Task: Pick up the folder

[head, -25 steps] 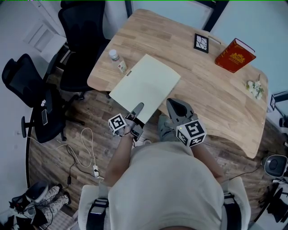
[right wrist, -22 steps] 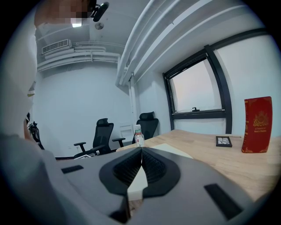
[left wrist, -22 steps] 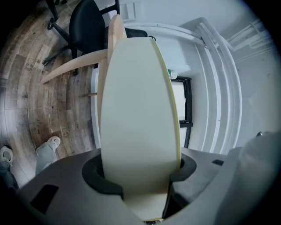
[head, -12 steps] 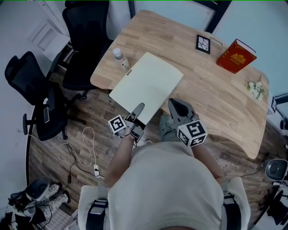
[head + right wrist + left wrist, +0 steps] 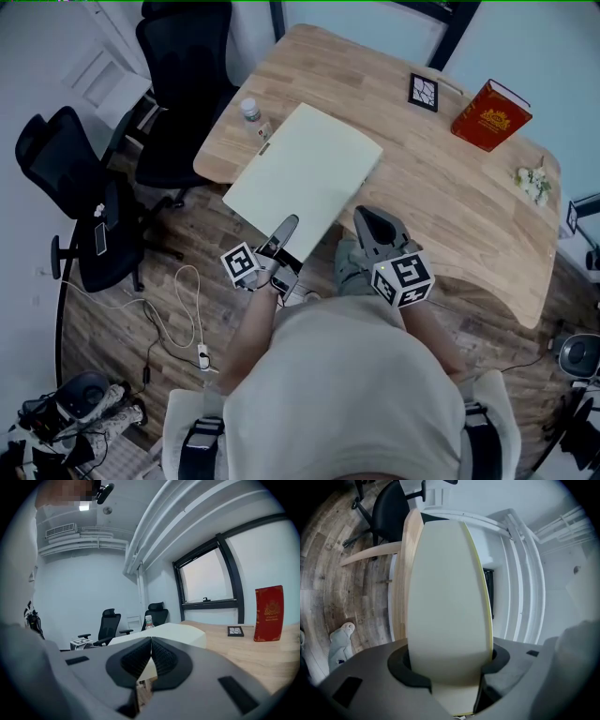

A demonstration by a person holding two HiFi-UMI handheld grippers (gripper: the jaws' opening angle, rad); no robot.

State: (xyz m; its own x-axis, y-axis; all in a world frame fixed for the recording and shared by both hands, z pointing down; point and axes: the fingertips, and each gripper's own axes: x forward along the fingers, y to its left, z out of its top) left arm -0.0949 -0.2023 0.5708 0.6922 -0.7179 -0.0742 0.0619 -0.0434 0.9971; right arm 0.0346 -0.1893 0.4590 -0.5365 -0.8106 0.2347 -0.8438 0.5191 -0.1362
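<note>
Left tongs (image 5: 285, 229): clenched on the near edge of the folder (image 5: 305, 178); the pale cover fills the gap between the two pads.
Right tongs (image 5: 373, 223): clenched on nothing, the ribbed pads pressed together; just to the right of the folder's near edge, apart from it.
Folder: cream, closed, lying broad side up; its near end juts out past the edge of the bench (image 5: 450, 197) toward the person, its far end is over the wood. Whether the far end touches the bench I cannot tell.
Bottle (image 5: 251, 114): upright on the bench, just beside the folder's far left corner.
Picture frame (image 5: 423, 92): small and dark, on the bench beyond the folder to the right.
Red book (image 5: 490, 114): standing upright, further right of the folder than the frame.
White flowers (image 5: 532, 183): at the bench's right end, well apart from the folder.
Office chairs (image 5: 183, 84): two black ones on the wooden floor (image 5: 112, 328), left of the folder.
Cable (image 5: 183, 309): a pale loop on the floor, left of the person.
</note>
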